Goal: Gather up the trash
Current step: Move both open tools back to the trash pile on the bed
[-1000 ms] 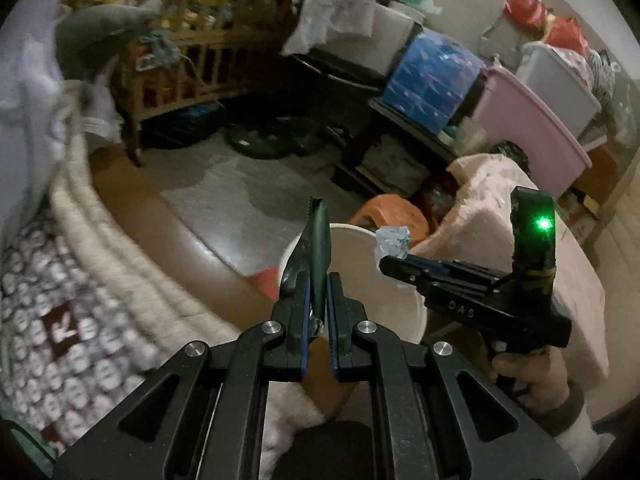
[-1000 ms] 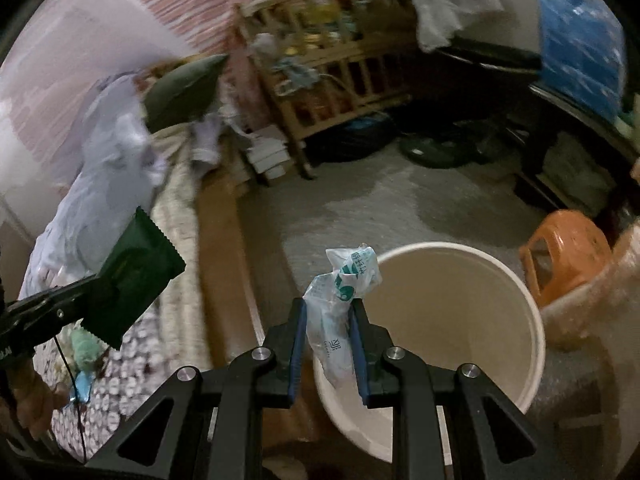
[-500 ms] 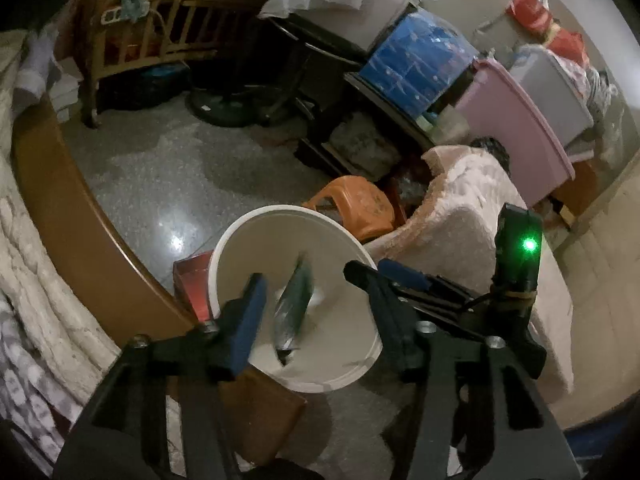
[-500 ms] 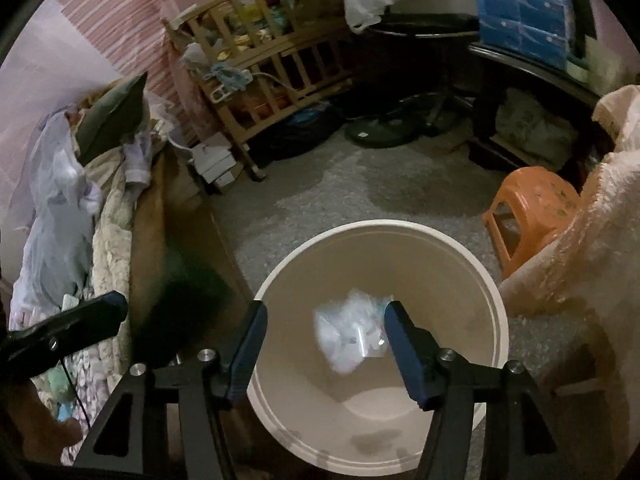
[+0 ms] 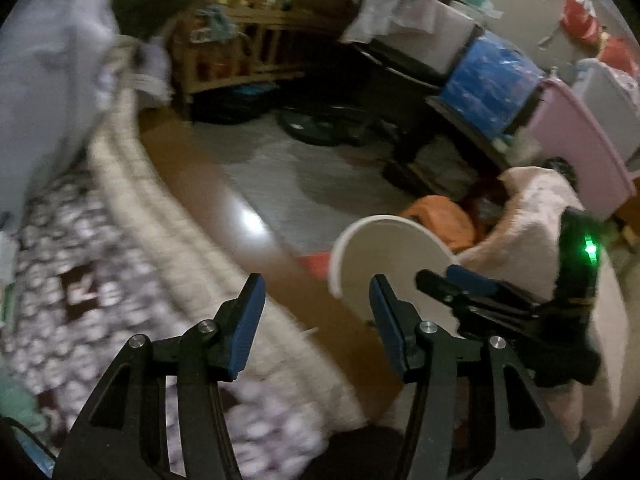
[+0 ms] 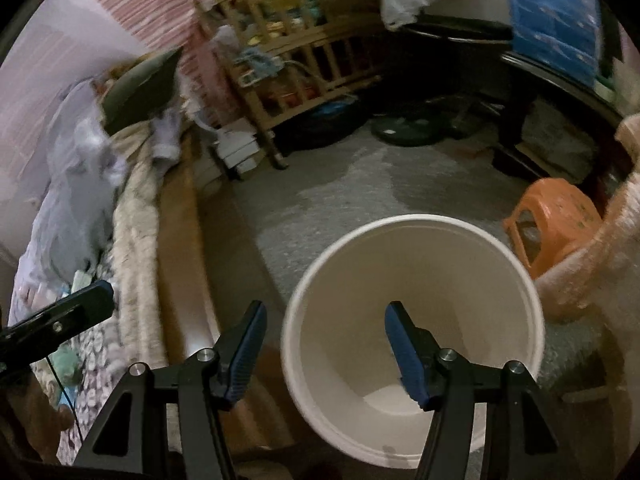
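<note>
Left claw (image 5: 316,300): jaws spread about halfway, nothing between the blue pads, hanging over the wooden bed edge (image 5: 224,208). Just left of it, patterned bedding (image 5: 80,292); ahead and right, white bucket (image 5: 384,256) standing upright on the floor, mouth up, its near rim partly behind the right-hand finger. Bare grey floor (image 5: 304,176) beyond the bucket, clear up to the wooden crib (image 5: 240,52).

Right claw (image 6: 324,340): also half open and empty, tilted down over the bucket's (image 6: 412,272) left rim, right-hand pad inside the round mouth, left-hand pad outside it. Bucket contents too dim and blurred to make out. Right of the bucket, orange stool (image 6: 556,220) and pink blanket (image 6: 600,252) close against its rim.
</note>
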`<action>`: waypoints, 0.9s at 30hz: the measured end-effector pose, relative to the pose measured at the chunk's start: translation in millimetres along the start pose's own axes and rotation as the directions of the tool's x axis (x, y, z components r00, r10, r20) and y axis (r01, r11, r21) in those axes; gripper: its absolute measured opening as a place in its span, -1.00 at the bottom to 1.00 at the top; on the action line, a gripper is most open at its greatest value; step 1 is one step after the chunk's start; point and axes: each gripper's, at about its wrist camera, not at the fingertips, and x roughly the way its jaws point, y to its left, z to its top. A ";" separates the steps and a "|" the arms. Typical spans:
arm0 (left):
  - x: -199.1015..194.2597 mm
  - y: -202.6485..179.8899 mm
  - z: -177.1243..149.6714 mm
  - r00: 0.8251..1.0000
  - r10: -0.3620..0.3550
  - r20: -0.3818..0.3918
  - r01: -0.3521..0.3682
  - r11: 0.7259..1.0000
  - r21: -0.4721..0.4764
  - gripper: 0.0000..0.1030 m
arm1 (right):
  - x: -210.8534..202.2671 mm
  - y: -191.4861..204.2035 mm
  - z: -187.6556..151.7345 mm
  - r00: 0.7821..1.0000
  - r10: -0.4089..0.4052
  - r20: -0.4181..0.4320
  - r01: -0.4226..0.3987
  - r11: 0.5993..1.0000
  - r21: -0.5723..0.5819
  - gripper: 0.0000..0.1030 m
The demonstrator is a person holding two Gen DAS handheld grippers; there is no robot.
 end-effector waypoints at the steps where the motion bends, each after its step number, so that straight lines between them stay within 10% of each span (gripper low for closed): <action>1: -3.8 6.0 -2.5 1.000 0.019 0.004 -0.019 1.000 -0.006 0.02 | 0.2 7.6 -0.5 1.000 0.009 0.001 -0.009 1.000 -0.014 0.15; 16: -83.1 117.9 -53.2 0.973 0.231 0.023 -0.224 0.962 -0.156 0.02 | 9.4 139.4 -11.4 0.979 0.190 -0.071 -0.200 0.964 -0.176 0.27; 27: -165.5 221.3 -106.3 0.932 0.363 -0.005 -0.346 0.883 -0.319 0.02 | 44.1 262.5 -49.9 0.908 0.330 -0.256 -0.401 0.861 -0.314 0.29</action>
